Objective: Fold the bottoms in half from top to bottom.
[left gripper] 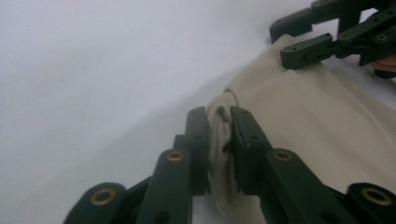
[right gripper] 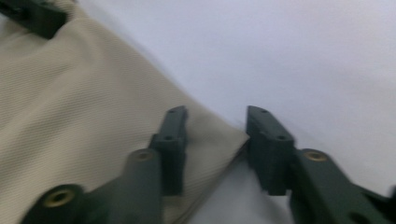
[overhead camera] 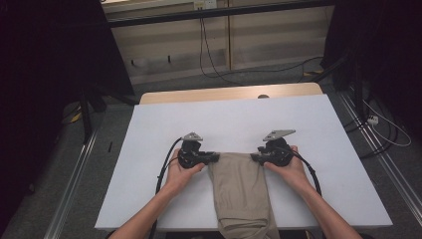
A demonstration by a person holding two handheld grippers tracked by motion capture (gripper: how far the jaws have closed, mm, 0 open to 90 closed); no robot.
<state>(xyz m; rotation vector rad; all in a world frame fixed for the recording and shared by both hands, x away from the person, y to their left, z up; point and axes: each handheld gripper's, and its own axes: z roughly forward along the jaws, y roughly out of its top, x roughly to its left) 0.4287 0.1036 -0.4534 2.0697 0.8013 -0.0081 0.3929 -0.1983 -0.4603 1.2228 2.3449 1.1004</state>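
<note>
A folded beige cloth [overhead camera: 241, 189] lies on the white table [overhead camera: 224, 119] at the front centre, and its near end hangs over the front edge. My left gripper [overhead camera: 215, 157] is at the cloth's far left corner. In the left gripper view its jaws [left gripper: 218, 126] are shut on a bunched fold of the cloth [left gripper: 303, 116]. My right gripper [overhead camera: 255, 157] is at the far right corner. In the right gripper view its jaws [right gripper: 215, 116] stand apart astride the cloth's corner [right gripper: 70, 102], with one jaw over the fabric and the other over bare table.
A wooden strip [overhead camera: 229, 93] runs along the table's far edge. Beyond it, cables [overhead camera: 209, 59] trail over the floor. Metal rails [overhead camera: 378, 144] flank the table on both sides, and a dark stand [overhead camera: 89, 107] is at the left. White table surface stretches beyond and beside the cloth.
</note>
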